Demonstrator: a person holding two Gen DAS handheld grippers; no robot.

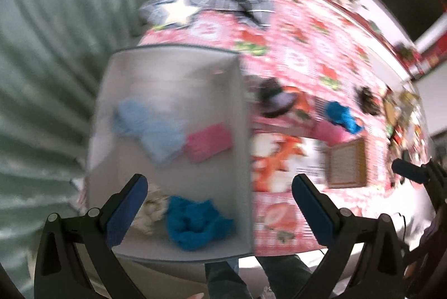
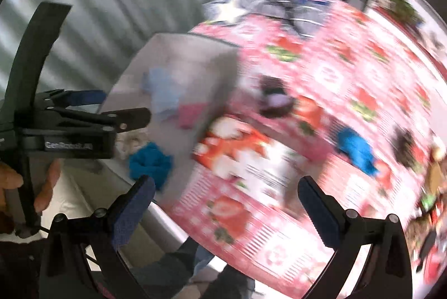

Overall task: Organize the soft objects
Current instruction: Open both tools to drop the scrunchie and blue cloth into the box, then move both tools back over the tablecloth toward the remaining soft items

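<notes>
Both grippers stand wide with nothing between the pads. The left gripper (image 1: 219,204) hangs over the near end of the grey bin (image 1: 240,131), which sits at the left edge of the counter (image 1: 321,53) under a pink strawberry-print cloth. In the bin lie a crumpled teal cloth (image 1: 195,223), a pale fuzzy lump (image 1: 152,208), a light-blue cloth (image 1: 151,128) and a folded pink cloth (image 1: 208,141).

The right gripper (image 2: 226,201) hangs over the counter just right of the bin, above a flat card with an orange figure (image 2: 237,148).

The soft things left out lie beyond it and to its right: a second teal cloth (image 2: 357,151), bunched with no clear long axis, a pink pad (image 1: 331,131) just beside it, and a dark round piece (image 2: 275,100) nearer the bin. The right hand looks the nearer to all three, so it is probably the one to fetch the teal cloth; the bin lies to its left.

The cloths look knitted and limp and should crush under the pads. Blur hides finer detail.
</notes>
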